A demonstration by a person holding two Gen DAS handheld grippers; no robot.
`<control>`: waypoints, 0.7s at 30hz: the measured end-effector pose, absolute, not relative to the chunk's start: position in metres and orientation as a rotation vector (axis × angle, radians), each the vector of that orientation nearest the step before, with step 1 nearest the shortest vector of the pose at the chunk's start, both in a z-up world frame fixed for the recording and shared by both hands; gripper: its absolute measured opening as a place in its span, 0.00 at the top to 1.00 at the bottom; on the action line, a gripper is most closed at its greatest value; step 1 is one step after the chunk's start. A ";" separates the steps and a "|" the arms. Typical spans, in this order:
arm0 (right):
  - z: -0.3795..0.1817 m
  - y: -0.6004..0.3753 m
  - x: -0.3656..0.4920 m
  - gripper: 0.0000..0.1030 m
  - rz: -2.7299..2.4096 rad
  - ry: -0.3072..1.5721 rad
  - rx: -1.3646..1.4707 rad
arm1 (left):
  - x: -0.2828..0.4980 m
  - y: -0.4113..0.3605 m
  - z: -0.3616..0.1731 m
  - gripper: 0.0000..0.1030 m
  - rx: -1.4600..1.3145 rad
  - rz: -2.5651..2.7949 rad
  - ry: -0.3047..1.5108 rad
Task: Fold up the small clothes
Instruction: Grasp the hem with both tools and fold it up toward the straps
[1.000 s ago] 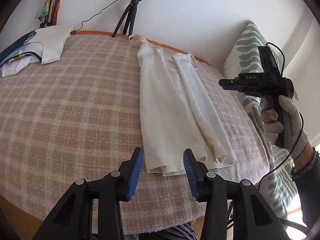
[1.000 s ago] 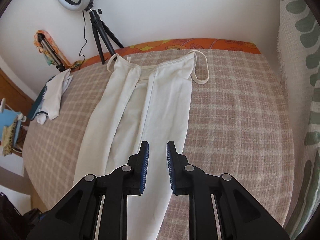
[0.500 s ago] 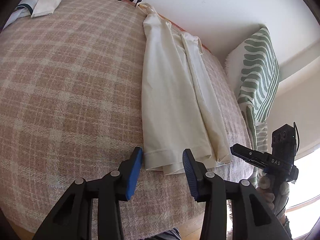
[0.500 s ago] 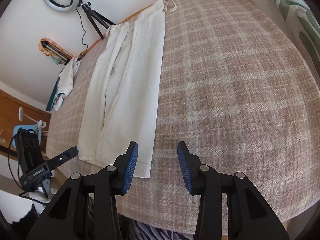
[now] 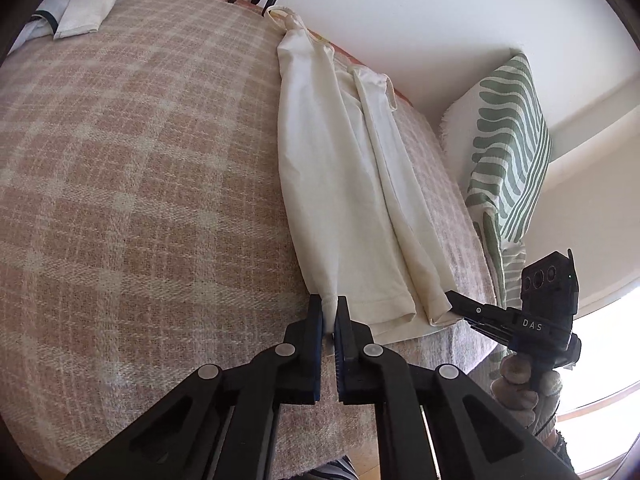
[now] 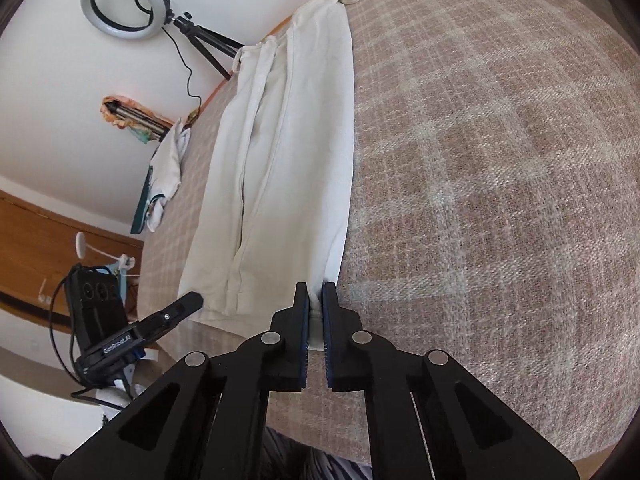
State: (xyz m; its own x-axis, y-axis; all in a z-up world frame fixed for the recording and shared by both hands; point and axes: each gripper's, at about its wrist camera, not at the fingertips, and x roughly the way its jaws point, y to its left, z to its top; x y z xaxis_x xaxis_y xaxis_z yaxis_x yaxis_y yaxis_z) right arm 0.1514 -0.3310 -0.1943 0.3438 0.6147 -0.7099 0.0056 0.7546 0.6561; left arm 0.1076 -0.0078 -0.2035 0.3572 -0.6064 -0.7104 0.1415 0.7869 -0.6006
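A cream strappy garment [image 5: 344,200], folded lengthwise, lies flat on the plaid blanket [image 5: 140,180] with its straps at the far end. My left gripper [image 5: 330,312] is at the near hem's left corner, its jaws closing, the pads pinching the cloth. My right gripper [image 6: 316,300] is at the hem's right corner of the garment [image 6: 288,160], jaws closing too, with fabric pressed between the pads. Each wrist view shows the other gripper from the side: the right gripper [image 5: 454,298] and the left gripper [image 6: 192,300], both touching the hem.
A green-striped pillow [image 5: 508,152] stands at the right of the bed. A pile of white clothes [image 6: 164,176] sits at the far left corner. A ring light on a tripod [image 6: 120,4] stands behind the bed. The bed's near edge lies just below the hem. A gloved hand [image 5: 520,392] holds the right gripper.
Both grippers were open a moment ago and now pinch the hem corners. The right gripper came down and across from over the garment to its near hem.
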 end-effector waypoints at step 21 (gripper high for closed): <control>-0.164 -0.340 0.126 0.97 0.457 1.090 0.687 | 0.098 0.003 -0.173 0.99 -0.438 -0.564 1.071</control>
